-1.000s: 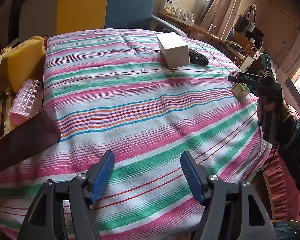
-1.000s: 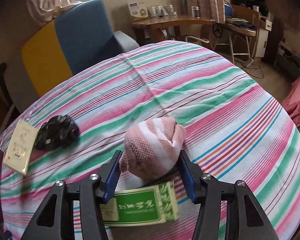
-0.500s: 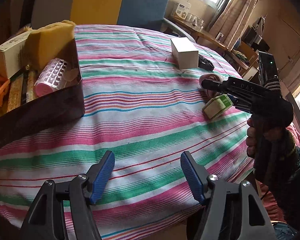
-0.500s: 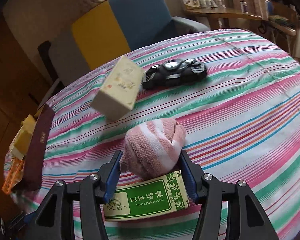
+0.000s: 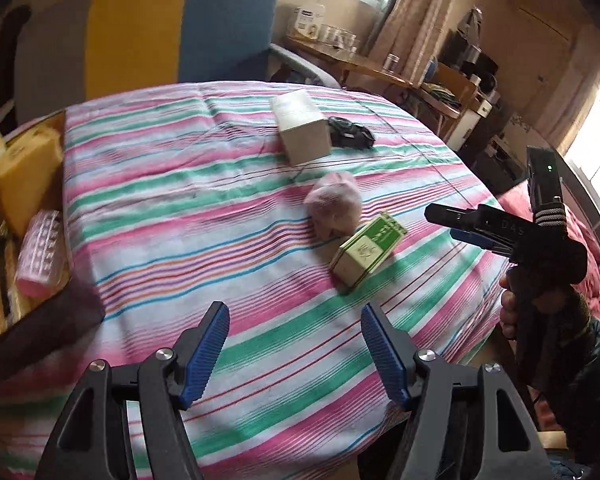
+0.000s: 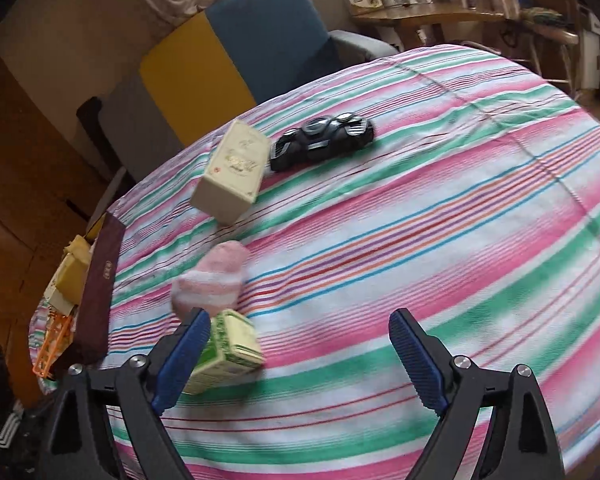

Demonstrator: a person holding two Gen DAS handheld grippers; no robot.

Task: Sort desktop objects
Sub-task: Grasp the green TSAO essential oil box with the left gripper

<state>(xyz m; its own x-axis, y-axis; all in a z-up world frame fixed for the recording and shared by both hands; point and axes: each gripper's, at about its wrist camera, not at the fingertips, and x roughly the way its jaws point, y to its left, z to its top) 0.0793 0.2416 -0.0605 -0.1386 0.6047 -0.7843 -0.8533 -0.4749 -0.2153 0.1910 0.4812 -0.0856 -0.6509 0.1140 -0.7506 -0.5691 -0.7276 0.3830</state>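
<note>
A pink-and-white rolled sock (image 6: 212,280) lies on the striped tablecloth (image 6: 419,240), with a green carton (image 6: 230,350) beside it. Both sit just left of my right gripper (image 6: 296,316). Its jaws are opening and nothing is between them. From the left wrist view the sock (image 5: 333,210) and carton (image 5: 365,250) lie mid-table, and the right gripper (image 5: 441,222) hovers to their right. My left gripper (image 5: 294,312) is open and empty over the near edge. A cream box (image 5: 301,126) and a black gadget (image 5: 349,137) lie further back.
A dark brown storage box (image 5: 40,332) at the table's left edge holds a yellow block (image 5: 24,178), a pink ridged item (image 5: 40,256) and other things. A blue-and-yellow armchair (image 5: 180,28) stands behind the table. A person's hand (image 5: 511,308) holds the right gripper off the right edge.
The right gripper has opened and let go of the sock and green carton, which now lie to its left on the cloth. The left gripper's view has swung right and drawn back a little.
</note>
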